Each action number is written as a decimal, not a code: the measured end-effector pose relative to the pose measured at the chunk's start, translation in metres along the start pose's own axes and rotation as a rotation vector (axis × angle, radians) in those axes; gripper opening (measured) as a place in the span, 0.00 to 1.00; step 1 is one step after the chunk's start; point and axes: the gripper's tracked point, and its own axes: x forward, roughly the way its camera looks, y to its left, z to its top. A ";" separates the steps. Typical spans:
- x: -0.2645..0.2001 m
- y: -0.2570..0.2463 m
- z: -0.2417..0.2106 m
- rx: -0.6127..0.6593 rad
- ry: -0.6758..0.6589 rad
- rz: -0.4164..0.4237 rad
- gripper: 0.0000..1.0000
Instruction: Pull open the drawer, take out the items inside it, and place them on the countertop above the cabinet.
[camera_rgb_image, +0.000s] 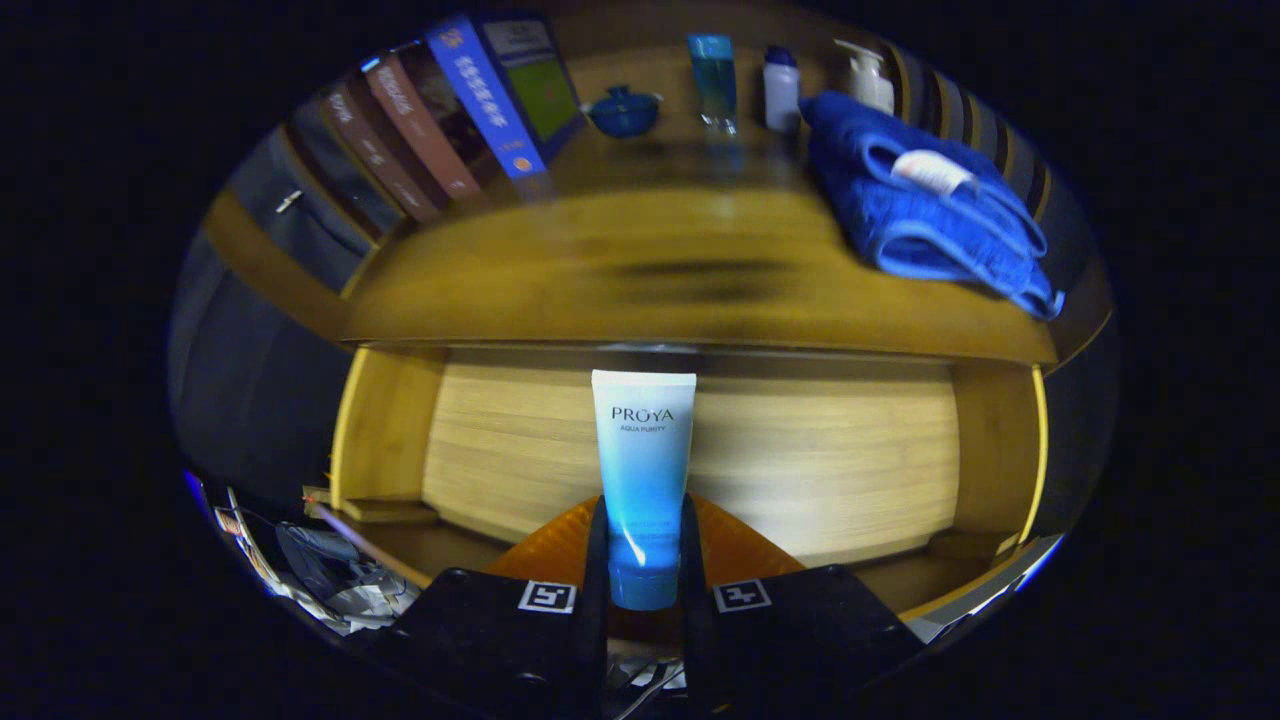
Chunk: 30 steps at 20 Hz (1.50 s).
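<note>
The gripper (645, 560) is pinching the blue-and-white tube (642, 470) near its cap, both fingers pressing it, holding it upright over the open drawer (500, 440), below the countertop's (650, 270) front edge.

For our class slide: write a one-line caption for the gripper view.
Gripper shut on a blue-and-white tube over the open drawer, below the countertop.

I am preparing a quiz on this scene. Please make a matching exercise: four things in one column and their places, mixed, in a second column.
Things:
1. white-and-blue plastic tube
2. folded blue towel
3. row of leaning books
4. small blue lidded bowl

Places:
A. countertop, far left
B. clamped between the gripper fingers, above the open drawer
C. countertop, right side
D. countertop back, just right of the books

Pairs: 1-B, 2-C, 3-A, 4-D
</note>
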 end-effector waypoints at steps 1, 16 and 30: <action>-0.015 0.006 0.011 -0.007 -0.030 0.006 0.35; 0.053 -0.028 0.136 -0.027 -0.016 -0.179 0.35; 0.049 -0.024 0.155 0.078 -0.126 -0.094 1.00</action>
